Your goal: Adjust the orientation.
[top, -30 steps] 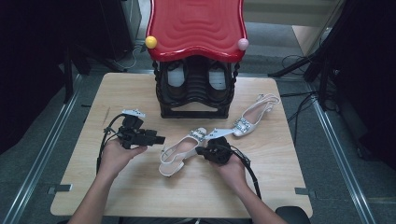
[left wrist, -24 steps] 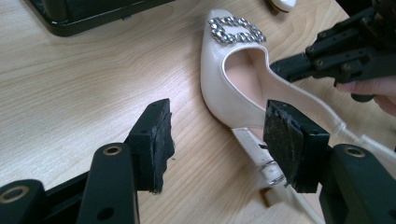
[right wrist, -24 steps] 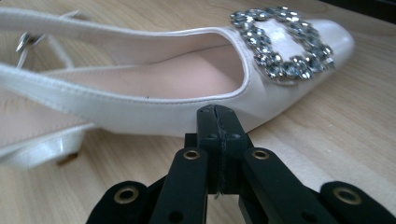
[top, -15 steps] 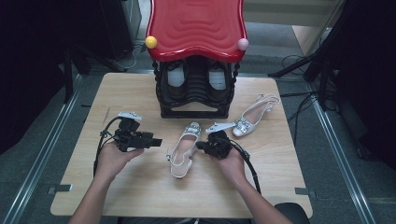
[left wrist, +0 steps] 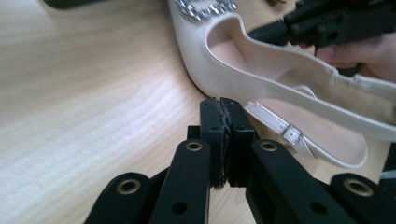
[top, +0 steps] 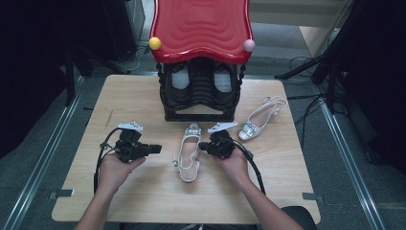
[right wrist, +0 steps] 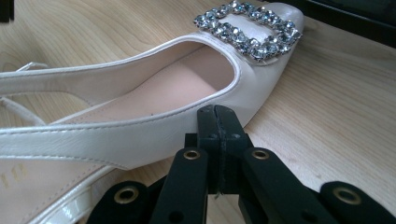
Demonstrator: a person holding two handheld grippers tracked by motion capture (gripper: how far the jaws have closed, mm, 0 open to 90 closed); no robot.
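A white slingback shoe (top: 187, 152) with a jewelled buckle on its toe is seen lying on the wooden desk (top: 143, 201), near the middle and a little toward the near edge, with its toe pointed at the black shoe rack (top: 200, 96) that stands at the far edge under a red wavy top (top: 201, 26). The right gripper (top: 205, 146) is held against the shoe's right side; in the right gripper view its jaws are pressed together with nothing between them, and their tips (right wrist: 218, 114) are set just beside the shoe's side wall (right wrist: 140, 140), whether touching or not cannot be told. The left gripper (top: 155, 148) is held over the desk to the left of the shoe, pointed toward it; in the left gripper view its jaws are likewise closed on nothing, the tips (left wrist: 219, 105) being near the buckled heel strap (left wrist: 280, 128). A second white shoe (top: 261, 117) of the same kind is laid near the desk's right edge, beside the rack, well apart from both grippers. Two further shoes are seen stored in the rack's upper row
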